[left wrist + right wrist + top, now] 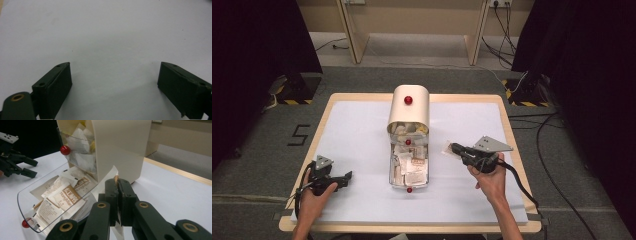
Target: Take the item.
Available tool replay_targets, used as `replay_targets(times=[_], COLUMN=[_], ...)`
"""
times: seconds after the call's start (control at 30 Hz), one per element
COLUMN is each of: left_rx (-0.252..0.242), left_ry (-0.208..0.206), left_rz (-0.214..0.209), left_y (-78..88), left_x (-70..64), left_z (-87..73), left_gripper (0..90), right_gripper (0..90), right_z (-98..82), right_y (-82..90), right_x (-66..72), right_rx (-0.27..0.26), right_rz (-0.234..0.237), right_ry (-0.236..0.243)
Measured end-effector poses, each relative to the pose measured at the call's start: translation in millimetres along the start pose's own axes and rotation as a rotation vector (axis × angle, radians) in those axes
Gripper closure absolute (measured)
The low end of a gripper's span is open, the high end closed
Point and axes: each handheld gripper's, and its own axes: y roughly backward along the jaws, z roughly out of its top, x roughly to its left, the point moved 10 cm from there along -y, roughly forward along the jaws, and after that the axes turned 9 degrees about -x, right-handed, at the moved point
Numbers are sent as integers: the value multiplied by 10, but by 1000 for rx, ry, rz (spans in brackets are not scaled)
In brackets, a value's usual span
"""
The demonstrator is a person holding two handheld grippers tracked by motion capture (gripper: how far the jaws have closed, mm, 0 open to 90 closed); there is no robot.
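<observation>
The white table spreads under my hands. At its middle stands a cream cabinet with red knobs, its clear drawer pulled out toward me and full of paper sachets. My right gripper hovers just right of the drawer, jaws clamped on one white sachet. My left gripper rests on the table's near left, jaws wide apart, nothing between them.
</observation>
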Motion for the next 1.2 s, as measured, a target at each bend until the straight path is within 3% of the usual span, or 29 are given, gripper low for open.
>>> replay_targets(times=[0.37, 0.67, 1.2], left_rx=[-1, -2, -1], left_ry=[1, 1, 1], left_rz=[1, 1, 0], left_y=[-1, -1, -1], left_x=[-1, -1, -1], left_z=[1, 1, 1], left_gripper=[113, 113, 113], right_gripper=[872, 872, 871], right_z=[-135, -162, -420], right_y=[19, 25, 67], right_x=[-202, -258, -545], right_rx=[21, 38, 84], right_rz=[-47, -68, -139], right_ry=[-21, 2, -37])
